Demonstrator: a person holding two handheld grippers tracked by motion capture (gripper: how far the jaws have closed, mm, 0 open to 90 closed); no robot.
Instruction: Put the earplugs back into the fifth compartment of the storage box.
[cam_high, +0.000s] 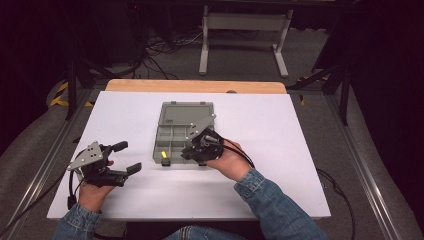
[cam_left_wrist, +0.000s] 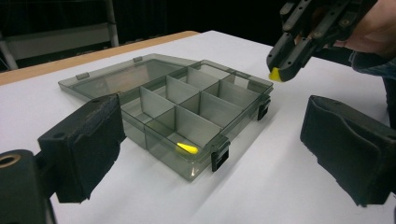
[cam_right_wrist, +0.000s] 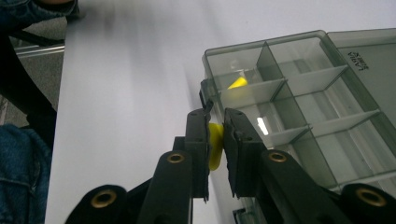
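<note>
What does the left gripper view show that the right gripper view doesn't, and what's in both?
Left gripper view: the left gripper with its jaws wide apart and nothing between them, the right gripper seen from outside over the box's near corner, and the open lid lying flat behind the compartments.

Right gripper view: the right gripper's pads pressed on a yellow piece seen close up, and a denim sleeve.

Both: the grey compartment box, a second yellow piece in a corner compartment, and the white table.
</note>
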